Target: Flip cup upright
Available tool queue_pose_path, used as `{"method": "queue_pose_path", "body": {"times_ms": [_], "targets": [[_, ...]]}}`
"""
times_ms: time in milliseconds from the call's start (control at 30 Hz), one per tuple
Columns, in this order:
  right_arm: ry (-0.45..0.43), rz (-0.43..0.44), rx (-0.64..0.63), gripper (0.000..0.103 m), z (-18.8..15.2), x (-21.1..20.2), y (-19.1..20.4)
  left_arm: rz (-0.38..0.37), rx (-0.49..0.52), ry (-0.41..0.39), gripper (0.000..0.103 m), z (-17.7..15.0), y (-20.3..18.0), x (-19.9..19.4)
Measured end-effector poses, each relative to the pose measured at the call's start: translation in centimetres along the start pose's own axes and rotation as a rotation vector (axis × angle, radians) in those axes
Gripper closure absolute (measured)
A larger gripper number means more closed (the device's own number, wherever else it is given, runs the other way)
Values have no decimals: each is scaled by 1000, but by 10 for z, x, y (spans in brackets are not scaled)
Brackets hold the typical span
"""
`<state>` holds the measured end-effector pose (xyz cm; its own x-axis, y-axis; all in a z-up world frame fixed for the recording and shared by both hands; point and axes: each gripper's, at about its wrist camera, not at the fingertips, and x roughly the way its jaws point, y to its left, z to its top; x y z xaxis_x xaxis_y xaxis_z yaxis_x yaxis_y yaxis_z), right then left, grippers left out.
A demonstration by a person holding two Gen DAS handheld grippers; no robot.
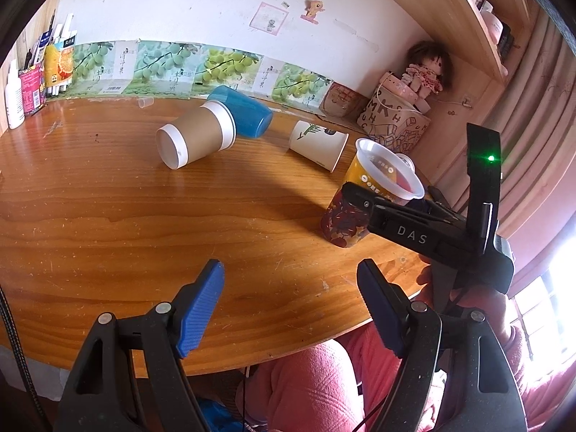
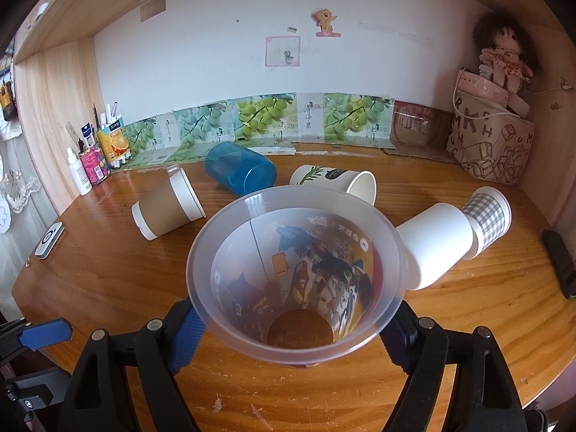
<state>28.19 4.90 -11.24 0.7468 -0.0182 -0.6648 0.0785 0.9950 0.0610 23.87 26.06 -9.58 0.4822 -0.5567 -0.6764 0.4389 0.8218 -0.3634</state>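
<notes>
1. Two tools are over the wooden counter (image 1: 108, 216), one in each of the person's hands.
2. Right tool (image 2: 295, 327) is clamped on a clear plastic cup (image 2: 298, 280) with a printed wrap, its blue pads pressing the cup's sides from left and right.
3. That cup stands mouth up near the counter's front edge; from the left wrist view it leans a little, its base at or just above the wood, and I cannot tell which.
4. Left tool (image 1: 291, 306) hangs apart from it with jaws spread wide and nothing between the blue pads (image 1: 201, 306).
5. Four other cups lie on their sides farther back: a brown-sleeved paper cup (image 1: 196, 136), a blue plastic cup (image 1: 244, 115) touching its lid end, a white paper cup with a green leaf print (image 1: 318, 144), and a white cup with a grey checked band (image 2: 453, 241) just beside the held one.
6. Along the back wall runs a strip of grape-print cartons (image 2: 259, 118); a doll (image 2: 504, 54) sits on a lettered bag (image 2: 493, 147) in the right corner, and bottles and pens (image 2: 97, 151) crowd the left corner.
7. A small white remote (image 2: 48, 241) rests at the counter's left edge.
</notes>
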Motion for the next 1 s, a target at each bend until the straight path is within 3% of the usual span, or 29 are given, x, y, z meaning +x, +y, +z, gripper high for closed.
{"method": "queue_pose_path", "body": {"times_ms": [167,300,367,500,667,833,1000], "targets": [[37,20,27,14,-8,-3,0,13,-8,-4,24,-5,-4,-7],[68,24,20,1,-20,-12,0,24,-19,-21,23,-11,-9,-16],[86,42,16,1,-27,-18,-3,39,-19,-33,17,-14,-12,-22],[109,40,35,1,-42,-33,-15,44,-18,-40,16,-22,-21,-30],[88,31,60,1,-56,-60,-36,63,-95,-32,14,-26,-32,-37],[26,35,65,1,-62,-94,-58,155,-137,-108,8,-35,-53,-49],[-86,51,56,1,-60,-136,-75,295,-124,-166,7,-38,-79,-59]]}}
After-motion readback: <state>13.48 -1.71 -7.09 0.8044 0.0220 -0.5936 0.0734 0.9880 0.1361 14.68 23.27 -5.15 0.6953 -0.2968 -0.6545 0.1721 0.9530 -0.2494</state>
